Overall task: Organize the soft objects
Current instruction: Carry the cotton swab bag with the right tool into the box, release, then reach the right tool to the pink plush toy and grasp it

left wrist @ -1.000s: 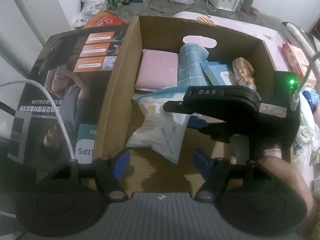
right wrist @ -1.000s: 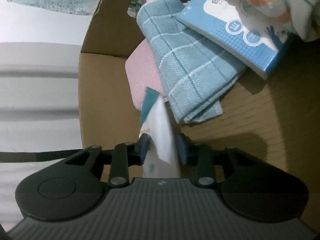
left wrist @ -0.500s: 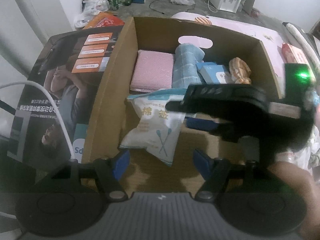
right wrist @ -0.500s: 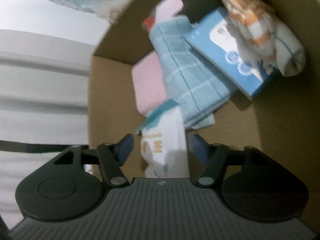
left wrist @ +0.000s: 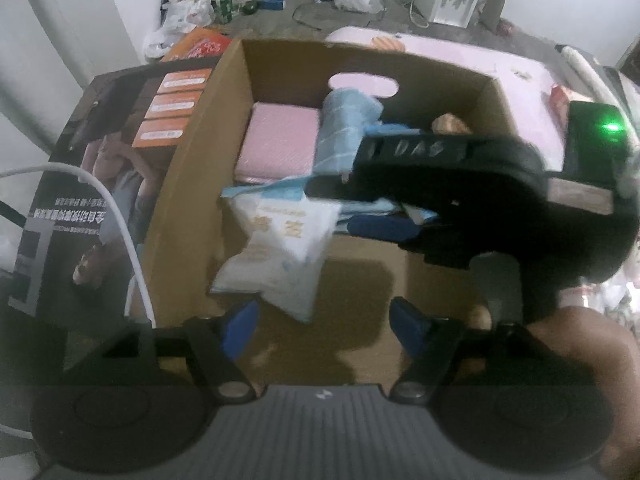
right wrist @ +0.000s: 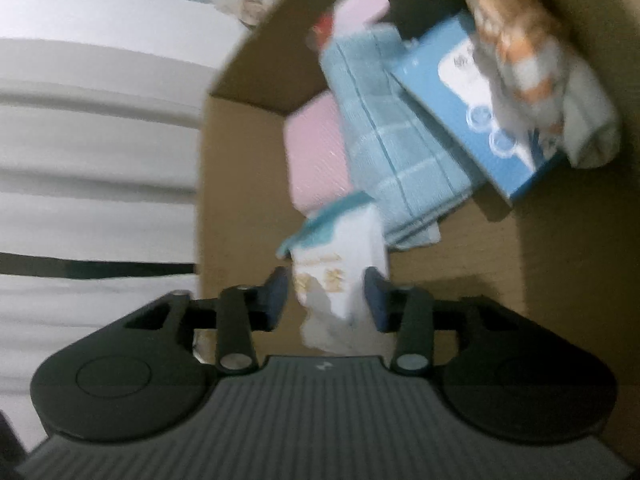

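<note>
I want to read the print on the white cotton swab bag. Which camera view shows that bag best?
The left wrist view: the cotton swab bag shows nearly whole, printed face up, inside the cardboard box. The right wrist view shows it blurred and foreshortened, between the open right gripper fingers.

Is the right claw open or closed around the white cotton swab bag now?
Open. The right claw has its pads apart, with gaps on both sides of the white bag, which lies inside the cardboard box.

"DAS" embossed on right claw (left wrist: 384,208) body
</note>
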`<state>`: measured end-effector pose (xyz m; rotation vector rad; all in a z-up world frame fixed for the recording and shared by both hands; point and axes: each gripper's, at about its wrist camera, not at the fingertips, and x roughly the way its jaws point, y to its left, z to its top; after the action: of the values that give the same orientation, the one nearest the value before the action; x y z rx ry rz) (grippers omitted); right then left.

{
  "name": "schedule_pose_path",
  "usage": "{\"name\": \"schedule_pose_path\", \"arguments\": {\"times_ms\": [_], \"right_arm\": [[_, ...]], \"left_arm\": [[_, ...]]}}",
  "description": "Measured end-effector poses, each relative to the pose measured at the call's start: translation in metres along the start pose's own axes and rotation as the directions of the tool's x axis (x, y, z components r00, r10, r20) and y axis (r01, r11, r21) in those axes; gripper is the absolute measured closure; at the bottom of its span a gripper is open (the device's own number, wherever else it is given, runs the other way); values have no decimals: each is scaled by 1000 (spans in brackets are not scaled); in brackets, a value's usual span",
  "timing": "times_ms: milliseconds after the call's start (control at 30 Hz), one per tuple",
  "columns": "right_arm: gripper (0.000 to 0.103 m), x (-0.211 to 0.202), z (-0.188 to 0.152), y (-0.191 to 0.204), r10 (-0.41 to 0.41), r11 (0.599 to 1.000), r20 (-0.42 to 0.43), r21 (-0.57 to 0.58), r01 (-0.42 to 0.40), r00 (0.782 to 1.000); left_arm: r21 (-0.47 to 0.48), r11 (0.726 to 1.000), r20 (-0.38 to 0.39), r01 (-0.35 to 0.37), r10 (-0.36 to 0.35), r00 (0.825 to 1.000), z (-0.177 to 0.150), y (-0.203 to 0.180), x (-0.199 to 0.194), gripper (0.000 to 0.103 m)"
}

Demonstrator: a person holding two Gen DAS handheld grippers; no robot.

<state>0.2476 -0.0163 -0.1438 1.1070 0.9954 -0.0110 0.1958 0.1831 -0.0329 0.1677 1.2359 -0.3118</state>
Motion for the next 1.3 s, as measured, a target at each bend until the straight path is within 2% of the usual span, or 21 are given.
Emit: {"name": "schedule_pose_path", "arguments": {"times_ms": [100, 333, 367, 467, 600, 800, 1000, 1133, 1300], "right_arm": [[43, -25, 6, 3, 79, 997, 39, -24, -78, 996], [40, -90, 24, -13, 167, 986, 91, -34, -165, 982], [39, -102, 26, -19, 201, 980, 93, -32, -199, 975], [32, -139, 30, -36, 192, 981, 125, -29, -190, 973], [32, -187, 31, -68, 216, 975, 154, 12, -220, 964], [31, -274, 33, -116, 169, 985, 188, -8, -171, 968], [31, -363, 38, -182, 34, 998, 236, 45, -46, 971], [28, -411, 48, -222, -48, 995, 290, 96, 21, 956], [21, -429, 72, -260, -126, 986, 313, 147, 83, 941]], "left_arm": [[-32, 999, 19, 26, -26, 999, 2, -11, -7, 28], [-23, 998, 42, 56, -55, 998, 4, -57, -20, 28], [-20, 998, 40, 63, -62, 997, 3, -66, -22, 28], [-14, 996, 32, 90, -90, 995, 2, -94, -23, 28], [4, 991, 20, 132, -132, 991, 2, -136, -26, 28], [37, 974, -15, 224, -223, 975, -7, -205, -27, 28], [107, 952, -48, 286, -282, 958, -18, -279, -21, 28], [181, 942, -46, 282, -279, 959, -18, -327, -8, 24], [259, 928, -70, 269, -260, 963, -10, -378, 25, 22]]}}
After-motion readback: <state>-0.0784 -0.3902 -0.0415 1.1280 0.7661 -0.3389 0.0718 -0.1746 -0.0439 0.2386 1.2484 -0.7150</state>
